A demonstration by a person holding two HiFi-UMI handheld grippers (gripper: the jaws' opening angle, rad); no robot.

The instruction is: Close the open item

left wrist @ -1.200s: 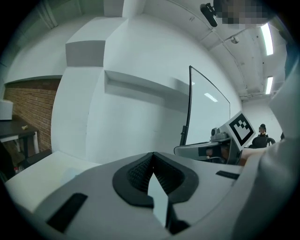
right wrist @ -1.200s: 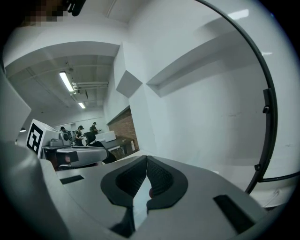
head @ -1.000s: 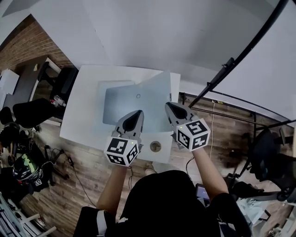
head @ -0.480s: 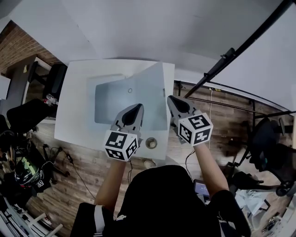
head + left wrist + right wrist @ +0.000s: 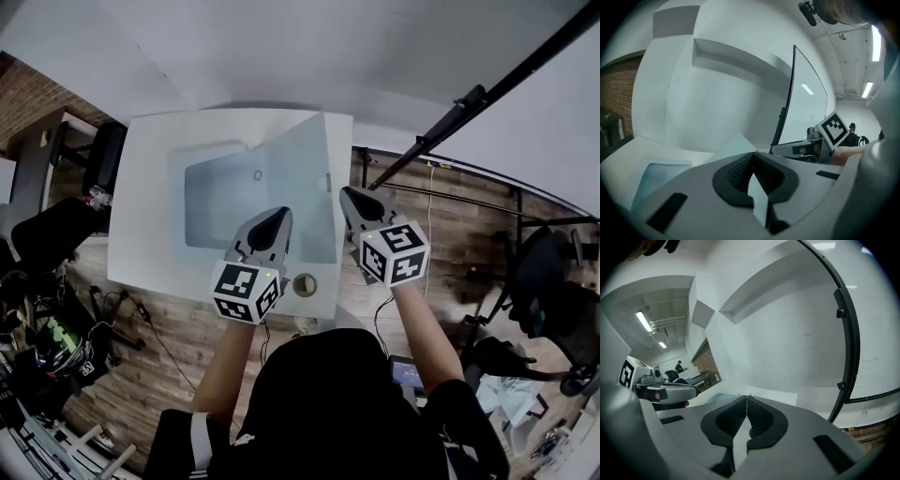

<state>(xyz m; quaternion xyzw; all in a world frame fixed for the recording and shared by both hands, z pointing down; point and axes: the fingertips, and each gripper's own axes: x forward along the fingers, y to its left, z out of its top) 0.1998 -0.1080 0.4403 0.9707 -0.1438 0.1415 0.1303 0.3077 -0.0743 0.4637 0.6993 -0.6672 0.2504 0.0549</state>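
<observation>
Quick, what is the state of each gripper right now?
Left gripper: jaws closed, holding nothing.
Right gripper: jaws closed, holding nothing.

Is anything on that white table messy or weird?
Just one thing: the grey item on the table is open. One flap sticks up at a slant instead of lying flat. Nothing looks spilled or broken.
</observation>
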